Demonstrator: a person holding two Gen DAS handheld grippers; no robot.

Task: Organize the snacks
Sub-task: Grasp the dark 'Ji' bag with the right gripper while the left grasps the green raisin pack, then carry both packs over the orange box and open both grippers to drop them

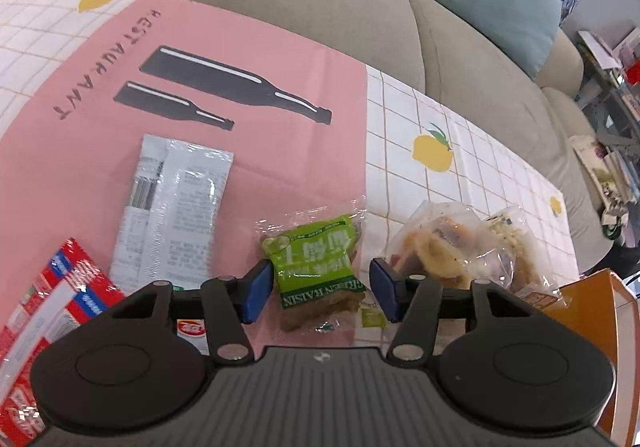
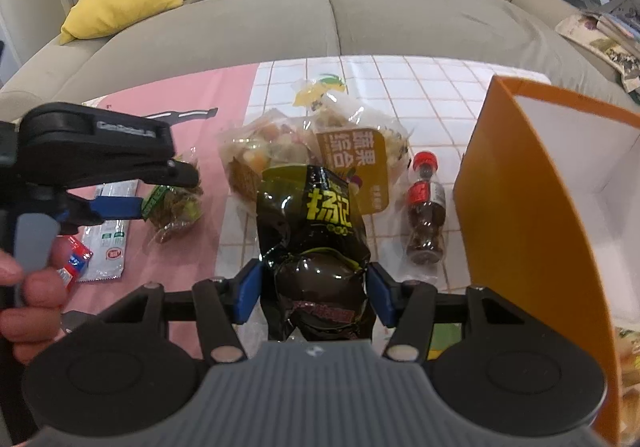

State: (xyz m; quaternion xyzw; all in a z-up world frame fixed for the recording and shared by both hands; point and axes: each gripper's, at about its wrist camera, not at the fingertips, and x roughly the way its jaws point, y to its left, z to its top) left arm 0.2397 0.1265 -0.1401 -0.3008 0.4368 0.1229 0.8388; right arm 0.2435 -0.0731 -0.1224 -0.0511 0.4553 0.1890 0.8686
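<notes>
My left gripper (image 1: 320,287) is open, its blue fingers on either side of a green raisin-cake pack (image 1: 316,267) that lies on the pink mat (image 1: 240,59); the left finger touches the pack, the right stands apart. It also shows in the right wrist view (image 2: 172,203). My right gripper (image 2: 316,297) is shut on a black snack pouch with yellow lettering (image 2: 316,243), held above the table. An orange box with a white inside (image 2: 540,207) stands open just to the right.
A clear bag of mixed snacks (image 2: 320,143) lies behind the pouch. A small cola bottle (image 2: 426,207) lies beside the box. A silver pack (image 1: 172,203) and a red-and-white pack (image 1: 52,311) lie at the left. A grey sofa (image 2: 320,15) runs along the far edge.
</notes>
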